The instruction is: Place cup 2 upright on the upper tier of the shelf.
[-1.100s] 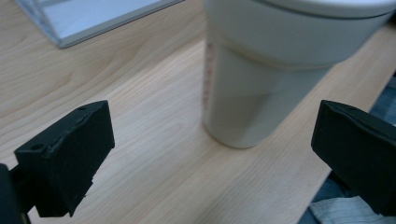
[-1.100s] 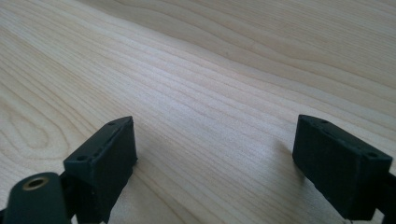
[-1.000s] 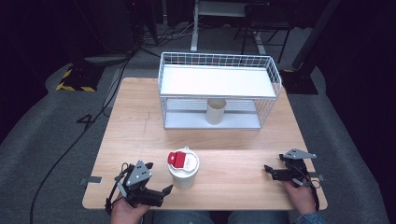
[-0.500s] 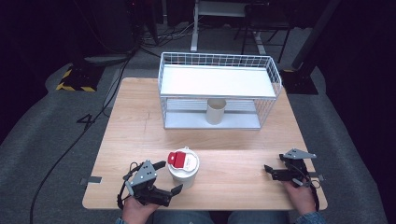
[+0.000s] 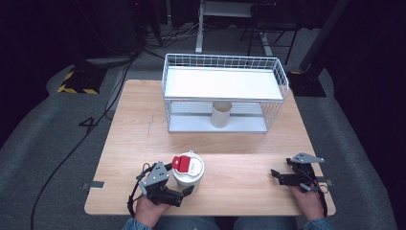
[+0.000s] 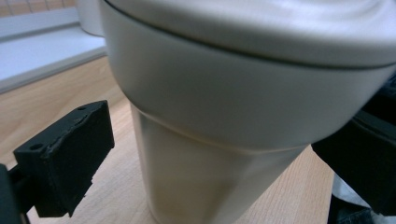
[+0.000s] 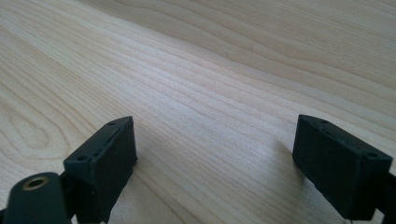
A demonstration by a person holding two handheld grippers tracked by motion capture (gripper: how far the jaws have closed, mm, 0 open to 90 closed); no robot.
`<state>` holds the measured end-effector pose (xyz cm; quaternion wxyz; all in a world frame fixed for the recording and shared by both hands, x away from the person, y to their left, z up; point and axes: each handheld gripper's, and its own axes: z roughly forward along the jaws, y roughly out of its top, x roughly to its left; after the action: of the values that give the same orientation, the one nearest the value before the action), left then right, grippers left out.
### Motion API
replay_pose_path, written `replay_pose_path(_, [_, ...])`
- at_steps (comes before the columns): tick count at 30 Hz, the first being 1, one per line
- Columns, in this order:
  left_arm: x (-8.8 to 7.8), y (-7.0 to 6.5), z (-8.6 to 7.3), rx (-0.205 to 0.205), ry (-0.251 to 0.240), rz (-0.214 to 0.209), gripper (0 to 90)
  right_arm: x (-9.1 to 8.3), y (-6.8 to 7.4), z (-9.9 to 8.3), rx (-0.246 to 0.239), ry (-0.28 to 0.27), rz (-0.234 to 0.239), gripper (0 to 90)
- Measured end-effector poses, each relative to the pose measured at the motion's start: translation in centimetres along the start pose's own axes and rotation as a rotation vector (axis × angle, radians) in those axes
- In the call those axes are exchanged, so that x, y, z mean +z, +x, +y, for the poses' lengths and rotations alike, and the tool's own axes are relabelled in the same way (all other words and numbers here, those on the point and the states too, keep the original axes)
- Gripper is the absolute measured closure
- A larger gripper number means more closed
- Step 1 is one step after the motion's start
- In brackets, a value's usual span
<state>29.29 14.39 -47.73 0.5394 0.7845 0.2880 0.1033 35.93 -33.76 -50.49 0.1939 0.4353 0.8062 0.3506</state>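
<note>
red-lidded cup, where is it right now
In the high view the red-lidded cup stands near the front edge of the wooden table, left of centre, between the jaws of the left gripper and well in front of the wire basket.

One wooden table (image 5: 239,158) carries one white wire basket (image 5: 225,91). There are two cups: one cream tumbler with a red-tabbed lid (image 5: 188,170) near the front edge, and one plain, seemingly lidless cup (image 5: 221,114) under the basket's shelf. Two handheld grippers are present, the left gripper (image 5: 187,191) and the right gripper (image 5: 274,174).
</note>
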Motion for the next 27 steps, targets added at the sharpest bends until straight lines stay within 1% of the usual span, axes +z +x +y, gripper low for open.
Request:
replay_pose_path(2, [0.4,-0.1,-0.1,0.008,0.006,0.002,0.0,0.0,0.0,0.0,0.0,-0.001,0.002,13.5])
replay_pose_path(5, [0.8,-0.1,-0.1,0.009,0.002,0.013,0.0,0.0,0.0,0.0,0.0,0.0,0.002,13.5])
replay_pose_path(6, [1.1,0.0,-0.1,0.015,0.003,0.031,0.0,0.0,0.0,0.0,0.0,-0.001,0.002,13.5])
replay_pose_path(10, [1.6,0.3,-0.1,-0.003,-0.01,0.0,0.0,0.0,0.0,0.0,0.0,0.0,0.002,13.5])
replay_pose_path(13, [1.8,0.3,-0.1,0.001,-0.02,-0.006,0.3,0.0,0.0,0.0,0.0,0.0,0.002,13.6])
replay_pose_path(15, [1.7,0.2,-0.2,0.005,-0.037,-0.024,3.1,0.0,0.0,0.0,0.0,-0.001,0.002,13.5])
replay_pose_path(16, [1.8,0.2,-0.2,0.014,-0.047,-0.024,5.3,0.0,0.0,0.0,0.001,-0.001,0.002,13.5])
replay_pose_path(20, [1.9,0.2,-0.3,0.041,-0.061,-0.018,7.5,0.0,0.0,0.0,0.0,0.0,0.002,13.5])
replay_pose_path(23, [1.9,0.2,-0.4,0.05,-0.066,-0.017,8.3,0.0,0.0,0.0,0.0,-0.001,0.002,13.5])
replay_pose_path(25, [1.8,0.2,-0.6,0.059,-0.077,-0.009,8.5,0.0,0.0,0.0,0.0,-0.001,0.002,13.5])
replay_pose_path(27, [1.8,0.1,-0.6,0.061,-0.074,-0.009,8.7,0.0,0.0,0.0,0.0,0.0,0.002,13.6])
